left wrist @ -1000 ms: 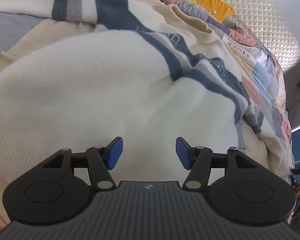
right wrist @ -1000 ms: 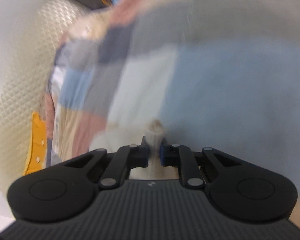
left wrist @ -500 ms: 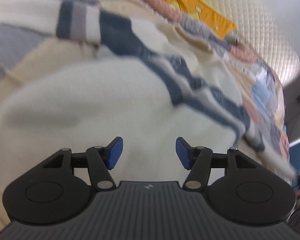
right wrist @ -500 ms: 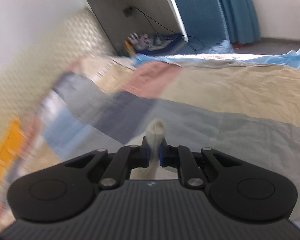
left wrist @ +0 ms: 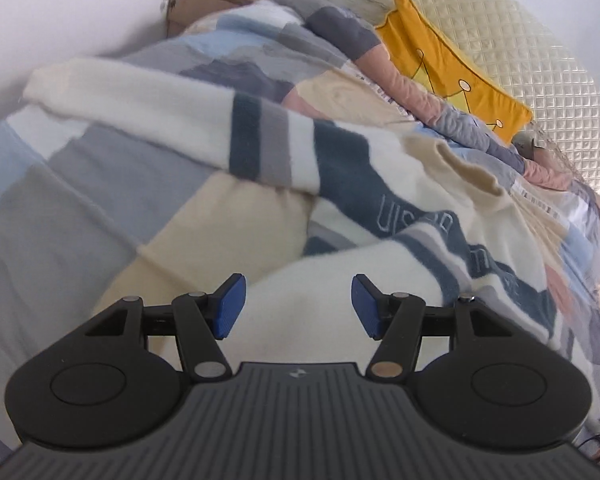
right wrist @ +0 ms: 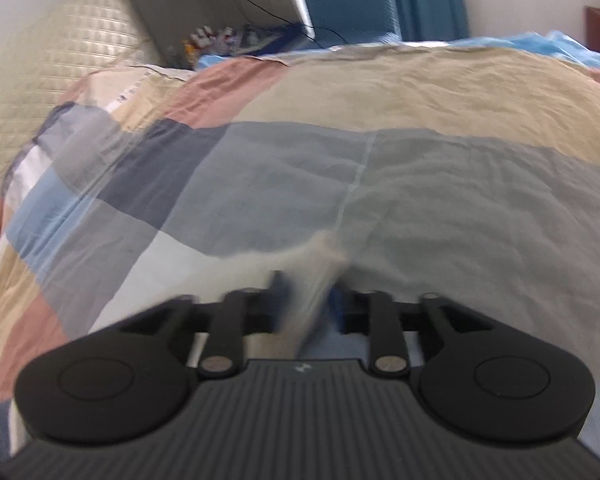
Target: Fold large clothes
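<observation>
Sweater (left wrist: 340, 184), cream with navy and grey stripes, spread across frame centre on the patchwork bed (left wrist: 100, 200). Left gripper (left wrist: 298, 304) jaws open above it; right gripper (right wrist: 308, 300) jaws blurred, state unclear, cream fabric between them.

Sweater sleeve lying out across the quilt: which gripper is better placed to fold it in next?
Left. The left gripper is open, with the sleeve ahead. The right gripper faces bare quilt, cream fabric blurred between its jaws.

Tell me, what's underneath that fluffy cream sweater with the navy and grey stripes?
The fluffy cream striped sweater lies on a patchwork quilt of grey, beige, blue and pink squares, which shows all around it. Whatever lies beneath the sweater's middle, or under the quilt, is covered.
</observation>
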A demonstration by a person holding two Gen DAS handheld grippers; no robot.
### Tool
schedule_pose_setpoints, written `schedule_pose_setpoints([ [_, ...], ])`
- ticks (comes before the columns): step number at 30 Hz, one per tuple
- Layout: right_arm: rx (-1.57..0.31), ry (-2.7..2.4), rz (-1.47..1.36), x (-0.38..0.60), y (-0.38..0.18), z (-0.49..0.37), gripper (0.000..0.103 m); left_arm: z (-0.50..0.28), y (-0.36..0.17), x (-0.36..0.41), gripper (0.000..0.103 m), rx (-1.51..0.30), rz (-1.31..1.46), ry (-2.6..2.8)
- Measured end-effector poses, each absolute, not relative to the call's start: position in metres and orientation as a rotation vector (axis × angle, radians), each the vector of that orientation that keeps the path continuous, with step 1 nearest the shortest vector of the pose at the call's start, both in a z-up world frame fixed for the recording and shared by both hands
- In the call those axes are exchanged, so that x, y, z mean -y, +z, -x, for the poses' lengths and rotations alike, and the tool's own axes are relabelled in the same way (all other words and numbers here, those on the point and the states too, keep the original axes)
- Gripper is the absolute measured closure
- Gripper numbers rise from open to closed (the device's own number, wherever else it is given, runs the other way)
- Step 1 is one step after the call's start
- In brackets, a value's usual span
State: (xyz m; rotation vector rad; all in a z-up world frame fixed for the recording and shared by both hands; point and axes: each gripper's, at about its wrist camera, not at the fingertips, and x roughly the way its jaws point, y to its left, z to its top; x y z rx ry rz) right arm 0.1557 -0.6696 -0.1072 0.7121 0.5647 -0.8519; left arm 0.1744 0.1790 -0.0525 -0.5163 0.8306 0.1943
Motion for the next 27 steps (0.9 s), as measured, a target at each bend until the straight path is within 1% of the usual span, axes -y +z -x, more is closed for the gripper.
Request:
schedule_pose_setpoints([
  [1,-0.565,-0.845,-0.726,0.667,-0.103,-0.154,0.044,-0.174,-0.054,-0.179,0.039,-0.838,0.529,0.185],
  [2,-0.560,-0.836,-0.737,0.661,-0.100,-0.150,0.043,-0.172,-0.056,-0.177,0.039,-0.840,0.538,0.175],
  [4,-0.543,-0.801,-0.763,0.645,-0.092,-0.142,0.045,-0.167,-0.057,-0.174,0.039,-0.835,0.541,0.158],
  [5,-0.562,-0.782,-0.788,0.638,-0.088,-0.140,0.043,-0.165,-0.058,-0.167,0.039,-0.829,0.538,0.155],
  [7,-0.574,-0.716,-0.839,0.621,-0.080,-0.134,0.043,-0.159,-0.064,-0.159,0.039,-0.825,0.543,0.151],
  [12,-0.614,-0.553,-0.851,0.551,-0.049,-0.121,0.043,-0.148,-0.090,-0.129,0.039,-0.906,0.502,0.114],
  [15,-0.670,-0.397,-0.833,0.498,-0.035,-0.112,0.043,-0.141,-0.093,-0.119,0.039,-0.922,0.472,0.102],
  [19,-0.785,-0.153,-0.793,0.423,-0.032,-0.095,0.044,-0.131,-0.082,-0.122,0.039,-0.881,0.466,0.103],
  [22,-0.914,0.017,-0.776,0.372,-0.044,-0.080,0.043,-0.119,-0.072,-0.140,0.039,-0.837,0.512,0.143],
  [27,-1.110,0.157,-0.704,0.309,-0.072,-0.057,0.043,-0.100,-0.076,-0.180,0.039,-0.848,0.651,0.271],
])
